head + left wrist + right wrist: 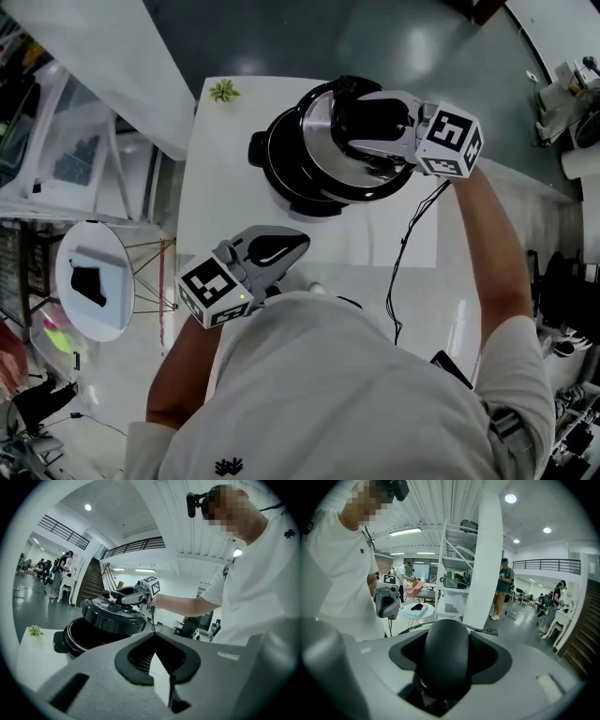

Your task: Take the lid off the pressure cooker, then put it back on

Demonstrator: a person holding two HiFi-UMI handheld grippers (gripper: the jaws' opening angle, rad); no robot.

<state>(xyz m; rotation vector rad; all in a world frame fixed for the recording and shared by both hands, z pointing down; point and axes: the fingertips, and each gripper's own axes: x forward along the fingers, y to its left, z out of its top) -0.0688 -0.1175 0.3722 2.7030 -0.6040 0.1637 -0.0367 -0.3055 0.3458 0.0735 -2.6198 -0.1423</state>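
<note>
Two tongs are in view, one in each hand. The right tongs (349, 120) squeeze the black handle (445, 660) on top of the lid (112, 617) and hold the lid in the air, just above the open pot (83, 638) and a little off to one side of it. The left tongs (153, 636) are closed with nothing in them, hanging over the near part of the white desk (225, 211), apart from the pot, and a small green plant (224, 91) sits at a far corner.
</note>
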